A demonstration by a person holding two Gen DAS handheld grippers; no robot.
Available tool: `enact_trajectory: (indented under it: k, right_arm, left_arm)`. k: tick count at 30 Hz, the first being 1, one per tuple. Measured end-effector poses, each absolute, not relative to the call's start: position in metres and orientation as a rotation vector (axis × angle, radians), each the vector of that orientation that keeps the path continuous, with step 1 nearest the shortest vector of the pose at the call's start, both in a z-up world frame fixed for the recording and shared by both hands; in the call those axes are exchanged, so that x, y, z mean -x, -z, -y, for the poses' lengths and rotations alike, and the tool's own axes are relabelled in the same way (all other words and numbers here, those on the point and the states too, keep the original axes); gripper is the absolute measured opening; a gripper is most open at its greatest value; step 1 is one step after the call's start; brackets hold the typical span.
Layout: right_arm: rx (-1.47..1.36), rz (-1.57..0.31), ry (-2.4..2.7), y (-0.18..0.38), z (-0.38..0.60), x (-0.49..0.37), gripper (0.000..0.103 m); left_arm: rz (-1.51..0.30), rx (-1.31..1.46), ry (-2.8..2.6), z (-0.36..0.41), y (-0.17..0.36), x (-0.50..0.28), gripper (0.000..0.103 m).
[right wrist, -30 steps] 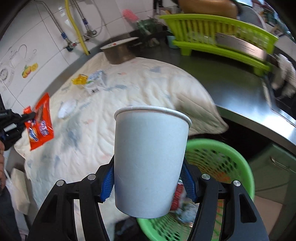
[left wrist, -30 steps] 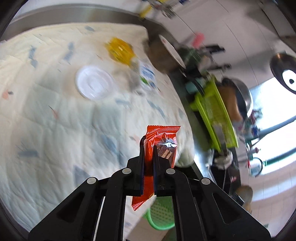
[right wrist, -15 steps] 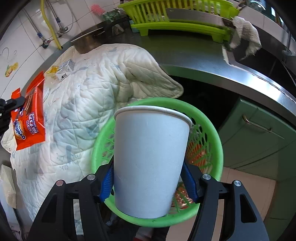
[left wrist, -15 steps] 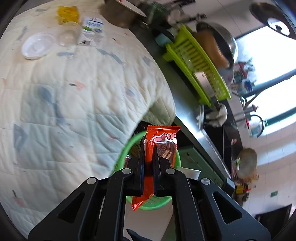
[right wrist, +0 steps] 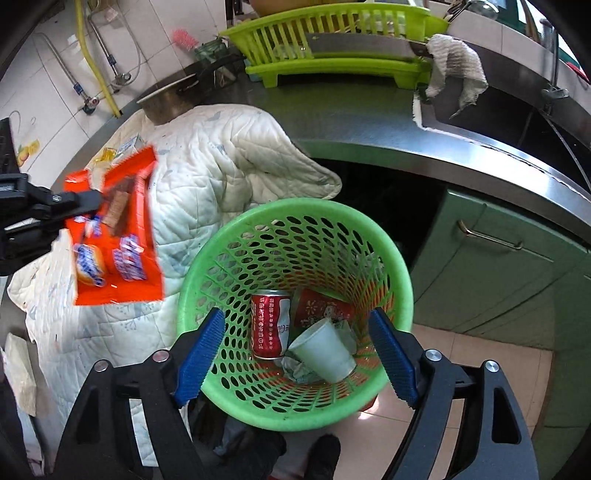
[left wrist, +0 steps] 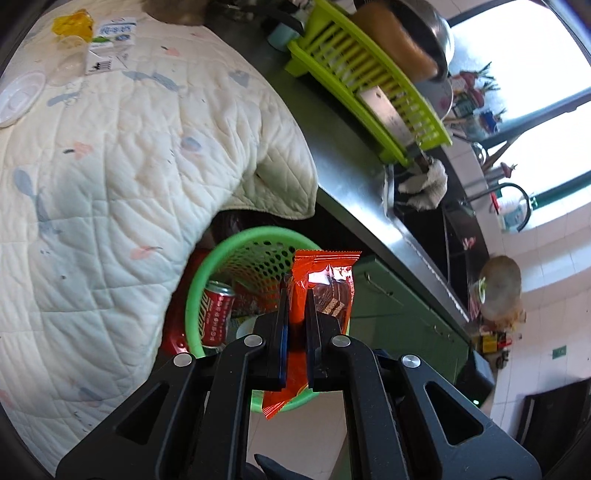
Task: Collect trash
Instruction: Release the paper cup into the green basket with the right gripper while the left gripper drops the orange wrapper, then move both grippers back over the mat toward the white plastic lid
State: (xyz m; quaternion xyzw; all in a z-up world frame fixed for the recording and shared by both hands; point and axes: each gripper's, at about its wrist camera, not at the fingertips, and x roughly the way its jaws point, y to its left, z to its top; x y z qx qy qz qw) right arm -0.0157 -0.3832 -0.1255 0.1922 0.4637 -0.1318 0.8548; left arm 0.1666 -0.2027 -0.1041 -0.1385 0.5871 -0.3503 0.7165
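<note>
My left gripper (left wrist: 295, 306) is shut on an orange snack wrapper (left wrist: 325, 280) and holds it over the near rim of the green basket (left wrist: 236, 240). In the right wrist view the wrapper (right wrist: 114, 236) hangs left of the basket (right wrist: 391, 266). My right gripper (right wrist: 295, 347) is open and empty above the basket. A white paper cup (right wrist: 325, 350) lies inside, beside a red can (right wrist: 269, 321) and other trash. On the quilt (left wrist: 110, 155) lie a white lid (left wrist: 18, 98), a small carton (left wrist: 109, 46) and a yellow wrapper (left wrist: 72, 24).
A steel counter (right wrist: 369, 122) runs behind the basket, with a lime dish rack (right wrist: 332, 40), a sink and a white rag (right wrist: 454, 62). Green cabinet doors (right wrist: 498, 251) stand right of the basket. A metal pot (right wrist: 166, 99) sits at the quilt's far edge.
My right gripper opened and the paper cup dropped into the basket. My left gripper carried the orange wrapper from over the quilt to the basket's rim.
</note>
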Motion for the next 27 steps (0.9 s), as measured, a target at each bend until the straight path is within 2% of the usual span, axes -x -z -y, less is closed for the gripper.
enact_trajectory:
  k: [8,9,10,12,20,27]
  right_arm:
    - [-0.389,-0.953,0.296,0.116,0.384,0.032,0.080]
    - [-0.384,-0.949,0.299,0.115,0.385,0.033,0.080]
    - [-0.380,-0.946,0.302,0.114,0.384,0.035,0.080]
    - [-0.383,-0.944,0.303,0.113,0.384,0.036,0.080]
    - [-0.387,-0.938,0.293,0.111,0.383,0.037,0.081]
    - [-0.359,-0.936,0.253,0.108,0.371,0.023,0.083]
  left_arm:
    - [-1.350,0.250,0.794,0.230,0.120,-0.156,0.009]
    - [-1.355,0.250,0.796,0.232,0.122,-0.156,0.016]
    - [-1.362,0.250,0.799,0.232,0.124,-0.156,0.031]
    - [-1.366,0.243,0.783,0.234,0.128,-0.155,0.043]
    - [-1.377,0.252,0.774,0.227,0.131,-0.153,0.058]
    - [-1.336,0.266,0.721,0.201,0.121,-0.159,0.064]
